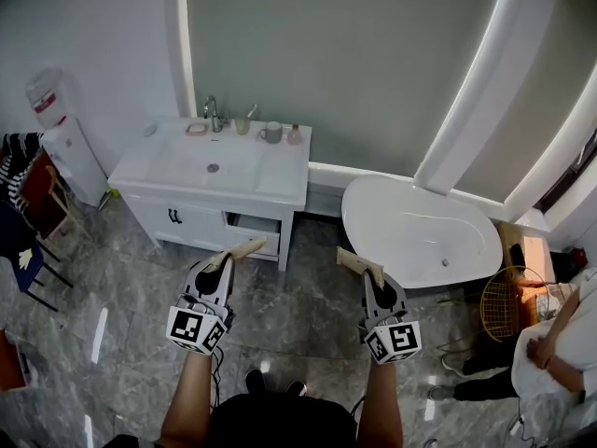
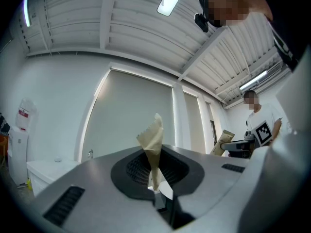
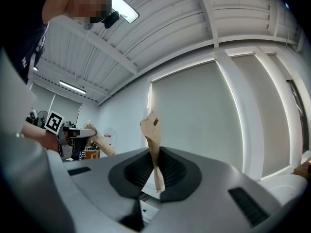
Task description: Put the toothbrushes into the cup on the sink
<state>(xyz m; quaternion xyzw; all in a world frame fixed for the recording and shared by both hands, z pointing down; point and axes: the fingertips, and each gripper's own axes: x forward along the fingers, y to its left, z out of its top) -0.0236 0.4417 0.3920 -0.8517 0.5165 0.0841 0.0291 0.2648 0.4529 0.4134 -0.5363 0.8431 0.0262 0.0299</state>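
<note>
White bathtub (image 1: 420,227) at right; white sink vanity (image 1: 252,171) at left, against the wall. Well short of both, above the grey floor (image 1: 121,278): left gripper (image 1: 227,259), jaws nearly closed, pinching a tan paper-wrapped toothbrush (image 2: 153,140); right gripper (image 1: 373,273) clamped likewise on a second wrapped toothbrush (image 3: 151,130). Far off on the vanity's back edge, a pale cup (image 1: 242,126) beside a grey mug (image 1: 272,133).

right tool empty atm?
No, the right tool has its jaws shut on a tan paper-wrapped toothbrush that sticks up from between them.
</note>
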